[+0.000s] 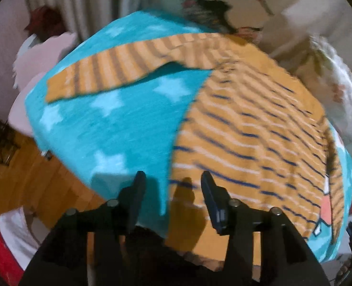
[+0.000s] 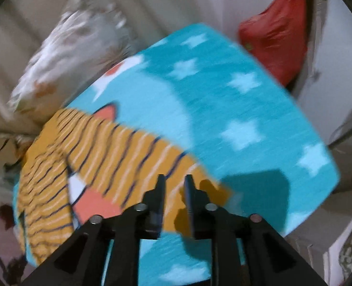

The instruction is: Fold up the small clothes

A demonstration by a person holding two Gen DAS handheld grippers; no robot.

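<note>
Striped shirt lies flat on the star blanket — both claws, left claw and right claw, open and empty above it. Best pinch each sleeve cleanly, folding inward evenly.

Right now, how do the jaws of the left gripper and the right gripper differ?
The left gripper has its jaws wide apart; the right gripper has a narrower gap. The left one is over the hem of the orange striped shirt, the right one over a sleeve end. Both are open, holding nothing, above the blue star blanket.
</note>
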